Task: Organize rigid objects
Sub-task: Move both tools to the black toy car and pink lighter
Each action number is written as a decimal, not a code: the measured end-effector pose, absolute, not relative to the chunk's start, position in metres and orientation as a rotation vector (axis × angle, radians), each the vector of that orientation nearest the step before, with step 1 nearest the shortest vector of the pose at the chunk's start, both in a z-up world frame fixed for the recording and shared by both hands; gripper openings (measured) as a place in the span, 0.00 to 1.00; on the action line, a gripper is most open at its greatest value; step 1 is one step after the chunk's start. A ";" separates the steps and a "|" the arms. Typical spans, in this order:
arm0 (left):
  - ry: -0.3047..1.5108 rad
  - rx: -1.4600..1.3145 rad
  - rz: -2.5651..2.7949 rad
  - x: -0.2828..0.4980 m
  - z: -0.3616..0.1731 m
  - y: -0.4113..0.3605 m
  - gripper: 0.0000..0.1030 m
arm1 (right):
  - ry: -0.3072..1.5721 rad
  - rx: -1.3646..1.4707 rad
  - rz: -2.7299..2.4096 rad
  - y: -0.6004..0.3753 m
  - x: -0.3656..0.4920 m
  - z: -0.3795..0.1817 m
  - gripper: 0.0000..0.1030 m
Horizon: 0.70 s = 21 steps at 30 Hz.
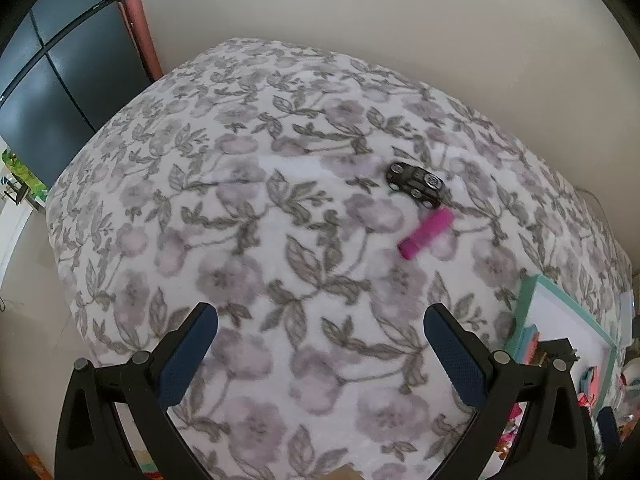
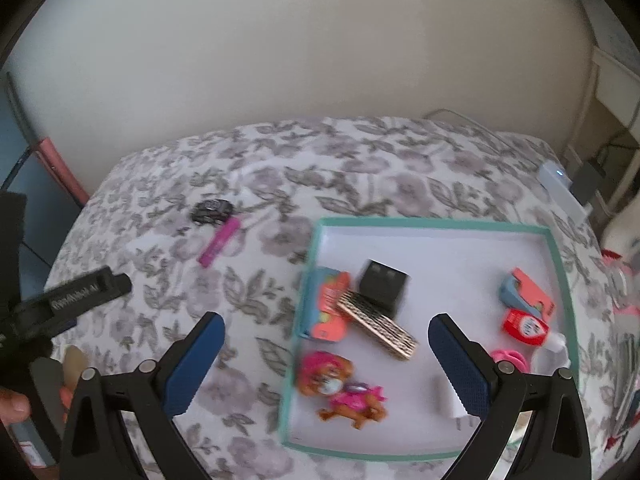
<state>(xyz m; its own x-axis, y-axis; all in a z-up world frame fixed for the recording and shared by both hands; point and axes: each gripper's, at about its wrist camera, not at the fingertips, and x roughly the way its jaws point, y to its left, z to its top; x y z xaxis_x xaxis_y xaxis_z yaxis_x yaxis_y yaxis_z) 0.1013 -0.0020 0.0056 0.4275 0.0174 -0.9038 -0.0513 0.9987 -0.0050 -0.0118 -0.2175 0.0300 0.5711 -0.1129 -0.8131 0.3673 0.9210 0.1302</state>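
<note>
A black toy car and a pink tube lie side by side on the floral cloth, left of a teal-rimmed white tray. The tray holds a black box, a patterned flat case, a teal and orange pack, a doll, a tape dispenser, a red bottle and a white piece. My left gripper is open, short of the car and tube. My right gripper is open above the tray's left edge.
The cloth-covered table stands against a pale wall. A dark cabinet stands at the left. The left gripper's body and a hand show at the right wrist view's left edge. A white device lies at the far right.
</note>
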 end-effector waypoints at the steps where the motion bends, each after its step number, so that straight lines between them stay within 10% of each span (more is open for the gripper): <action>1: 1.123 -0.030 0.051 0.103 0.004 0.003 1.00 | 0.918 0.300 -0.281 -0.214 -0.009 0.032 1.00; 21: 1.202 -0.008 0.046 0.182 -0.058 0.058 1.00 | 1.054 0.148 -0.102 -0.150 0.128 -0.023 1.00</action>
